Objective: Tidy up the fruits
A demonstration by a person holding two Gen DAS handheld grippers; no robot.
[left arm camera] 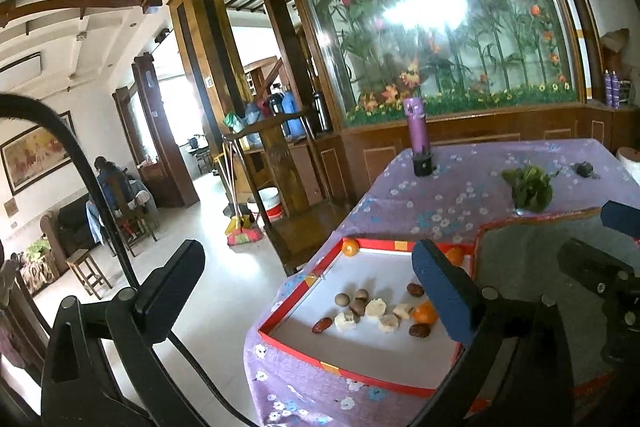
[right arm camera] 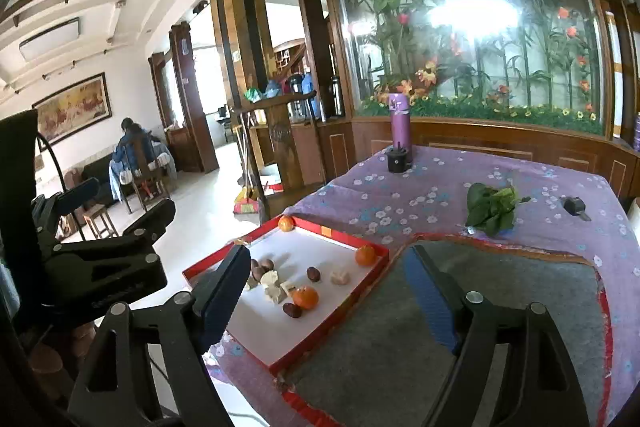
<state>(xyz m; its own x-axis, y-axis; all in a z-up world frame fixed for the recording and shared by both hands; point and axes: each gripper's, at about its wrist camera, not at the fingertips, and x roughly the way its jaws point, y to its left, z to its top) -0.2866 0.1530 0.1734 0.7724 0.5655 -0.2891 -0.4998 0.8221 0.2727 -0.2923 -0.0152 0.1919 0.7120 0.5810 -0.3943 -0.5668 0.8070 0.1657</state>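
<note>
Fruits, L wrist view: all lie loose in red-rimmed tray w/ white floor, at near corner of table, on purple flowered cloth.
Oranges, L view: 3 seen – 1 in far corner, 1 at far right rim partly behind a finger, 1 among the cluster.
Red dates, L view: 3 – dark, glossy, oval; e.g..
Brown round ones, L view: 3, close together.
Pale chunks, L view: 4, cream, rough-cut.
Left gripper: jaws spread wide, nothing between them, above the tray; one finger hangs off the table's edge.
Right gripper, L view: seen at right, not touching fruit.
Fruits, R wrist view: same tray, beside grey mat.
Oranges, R view: 3 – far corner, right rim, near cluster.
Dates, R view: 2 clear.
Pale chunks, R view: 1 alone, others bunched; count unsure, finger hides some.
Right gripper: released, jaws apart, holding nothing.
Other, R view: 1 leafy green bunch, 1 purple bottle, both well apart from tray.
</note>
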